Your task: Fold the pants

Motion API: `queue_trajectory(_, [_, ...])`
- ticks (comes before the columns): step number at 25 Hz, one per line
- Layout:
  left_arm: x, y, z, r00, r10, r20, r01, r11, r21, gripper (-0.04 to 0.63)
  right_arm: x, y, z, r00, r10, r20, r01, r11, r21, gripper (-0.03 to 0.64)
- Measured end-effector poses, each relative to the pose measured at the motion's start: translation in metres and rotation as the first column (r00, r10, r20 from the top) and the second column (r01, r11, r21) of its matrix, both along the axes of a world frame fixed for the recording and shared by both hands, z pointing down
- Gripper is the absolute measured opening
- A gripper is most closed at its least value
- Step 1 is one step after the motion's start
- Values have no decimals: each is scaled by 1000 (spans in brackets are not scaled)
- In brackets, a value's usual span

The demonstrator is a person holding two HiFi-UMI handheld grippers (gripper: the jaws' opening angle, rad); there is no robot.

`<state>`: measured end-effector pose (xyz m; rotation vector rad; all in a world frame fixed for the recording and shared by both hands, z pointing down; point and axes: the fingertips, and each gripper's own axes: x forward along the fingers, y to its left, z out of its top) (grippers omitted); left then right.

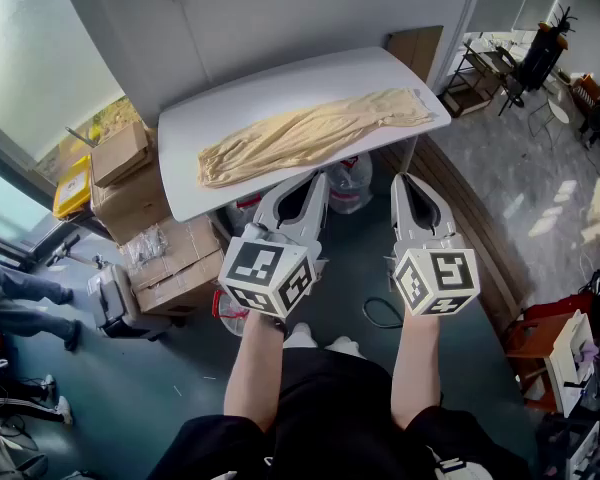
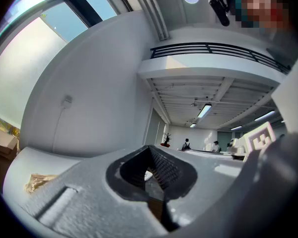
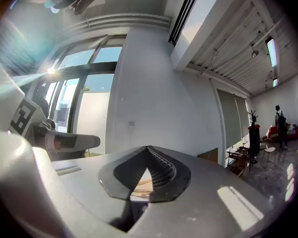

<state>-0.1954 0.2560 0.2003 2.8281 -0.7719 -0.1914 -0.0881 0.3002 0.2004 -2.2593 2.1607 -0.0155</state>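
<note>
Right now the left gripper point(image 1: 316, 178) and the right gripper point(image 1: 410, 180) are held level, side by side, before the white table point(image 1: 270, 93) — each with its jaws closed together on nothing — while the cream pants point(image 1: 310, 133) lie stretched lengthwise along the tabletop, touched by neither.

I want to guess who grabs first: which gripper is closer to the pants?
Left. The left gripper sits at the table edge by the pants; the right gripper is farther back from them.

table point(image 1: 220, 108): white | on it: cream pants point(image 1: 305, 133), stretched lengthwise
</note>
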Motion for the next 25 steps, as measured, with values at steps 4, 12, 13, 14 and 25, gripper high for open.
queue_trajectory(4, [1,3,-1,1000,-21,-14,21,1000,0,5,1,6,0,1000,-15,-22,15,1000,9,6])
queue_trajectory(12, [29,19,8,1000,-1,-19,0,1000,-25,5,29,31,4,1000,14,-9,-14,1000,14,6])
queue_trajectory(13, [36,22,10,1000,8,-21,-9,1000,-28,5,35,36,5,1000,22,-10,-22,1000,14,6])
queue_trajectory(14, [44,25,11,1000,20,-24,-21,999,-31,5,43,41,5,999,33,-11,-33,999,15,6])
queue_trajectory(25, [126,31,14,995,96,-24,-97,994,-51,5,124,66,8,993,117,13,-117,993,16,6])
